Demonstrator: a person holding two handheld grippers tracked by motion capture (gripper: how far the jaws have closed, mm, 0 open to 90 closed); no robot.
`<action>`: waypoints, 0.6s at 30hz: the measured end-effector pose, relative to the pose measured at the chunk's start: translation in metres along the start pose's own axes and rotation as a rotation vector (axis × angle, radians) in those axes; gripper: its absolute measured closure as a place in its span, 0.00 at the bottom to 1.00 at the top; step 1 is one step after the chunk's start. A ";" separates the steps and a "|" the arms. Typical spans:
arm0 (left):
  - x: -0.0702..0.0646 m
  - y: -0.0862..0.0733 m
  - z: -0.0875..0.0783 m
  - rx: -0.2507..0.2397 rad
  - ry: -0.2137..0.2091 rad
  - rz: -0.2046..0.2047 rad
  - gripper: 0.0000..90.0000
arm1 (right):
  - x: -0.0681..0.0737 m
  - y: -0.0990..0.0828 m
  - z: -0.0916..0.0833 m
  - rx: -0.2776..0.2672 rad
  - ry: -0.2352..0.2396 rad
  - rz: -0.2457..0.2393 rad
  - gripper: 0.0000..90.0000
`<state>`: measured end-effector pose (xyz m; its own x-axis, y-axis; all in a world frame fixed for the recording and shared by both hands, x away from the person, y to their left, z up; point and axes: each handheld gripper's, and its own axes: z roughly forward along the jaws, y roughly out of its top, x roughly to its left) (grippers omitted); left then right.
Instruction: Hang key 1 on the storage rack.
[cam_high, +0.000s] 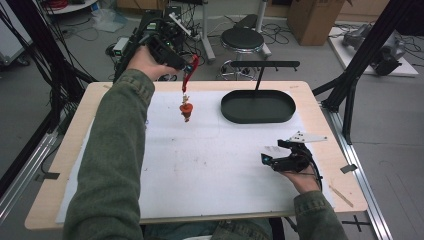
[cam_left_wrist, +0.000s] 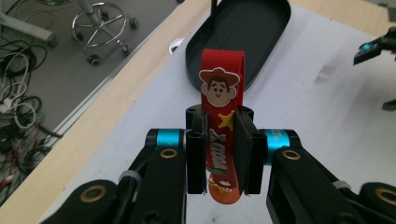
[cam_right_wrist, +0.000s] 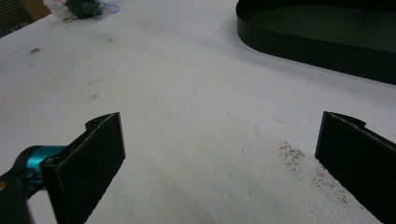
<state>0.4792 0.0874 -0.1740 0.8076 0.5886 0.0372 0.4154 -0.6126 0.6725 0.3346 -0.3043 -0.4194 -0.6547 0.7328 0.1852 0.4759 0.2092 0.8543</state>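
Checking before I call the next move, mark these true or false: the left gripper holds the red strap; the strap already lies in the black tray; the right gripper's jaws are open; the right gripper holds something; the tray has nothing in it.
1. The left gripper is shut on the red cowboy strap. True.
2. The strap lies in the black tray. False: it hangs from the left gripper above the white sheet, to the left of the tray.
3. The right gripper has its jaws wide open. True.
4. The right gripper holds something. False: only bare sheet shows between its jaws.
5. The tray has nothing in it. True, as far as its inside shows.
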 end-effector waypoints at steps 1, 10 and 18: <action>0.000 0.003 0.002 0.001 -0.002 -0.001 0.85 | 0.000 0.000 0.000 -0.001 0.001 -0.001 0.01; -0.004 0.018 0.031 0.004 -0.016 0.007 0.85 | 0.003 -0.003 -0.004 0.004 -0.016 -0.010 0.01; -0.008 0.031 0.047 -0.059 -0.034 -0.012 0.85 | 0.003 -0.005 -0.006 0.007 -0.035 -0.017 0.01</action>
<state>0.5050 0.0387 -0.1876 0.8168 0.5769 0.0049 0.4002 -0.5726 0.7155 0.3267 -0.3074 -0.4201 -0.6422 0.7510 0.1537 0.4690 0.2263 0.8537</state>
